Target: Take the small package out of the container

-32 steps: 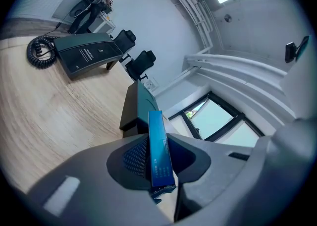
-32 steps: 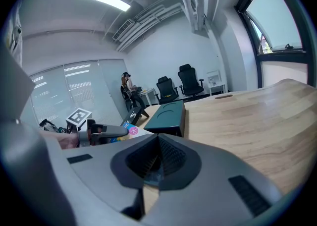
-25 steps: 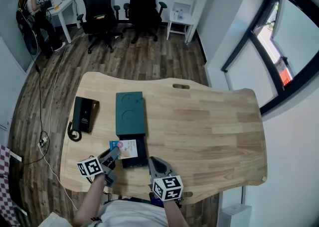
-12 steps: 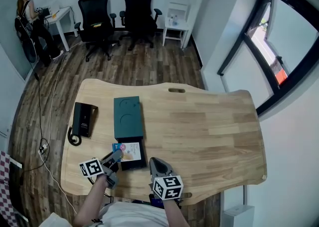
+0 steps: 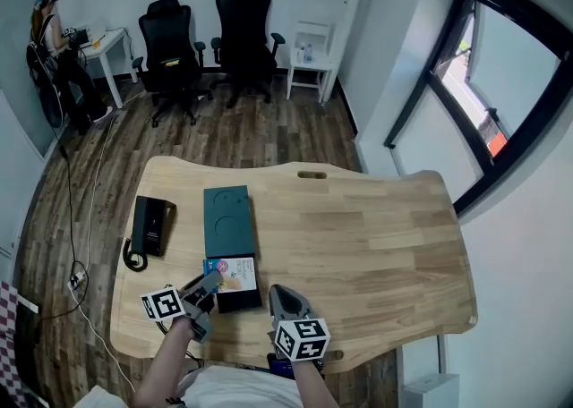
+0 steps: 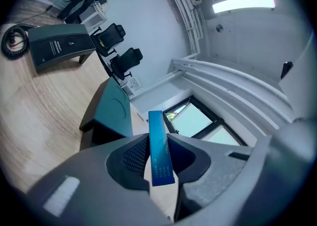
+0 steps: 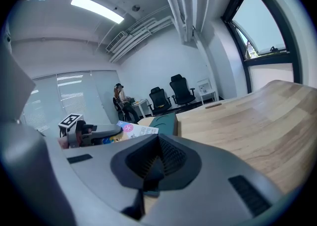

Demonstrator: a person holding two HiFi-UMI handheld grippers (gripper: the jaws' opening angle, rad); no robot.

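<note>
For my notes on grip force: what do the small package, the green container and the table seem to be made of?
Small package: probably printed card, lightly glossy; thin, flat, sharp-edged, with colourful print.
Container: matte dark teal, stiff board or plastic, I cannot tell which; smooth lid with pressed-in round marks.
Table: light wood, satin finish; grain and joined planks show.

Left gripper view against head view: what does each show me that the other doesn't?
Only the left gripper view: the left gripper with its jaws pressed on the thin blue edge of the small package. Only the head view: the package's white printed face, the right gripper next to it, and the whole table. Both: the teal container, the black telephone and the office chairs.
</note>
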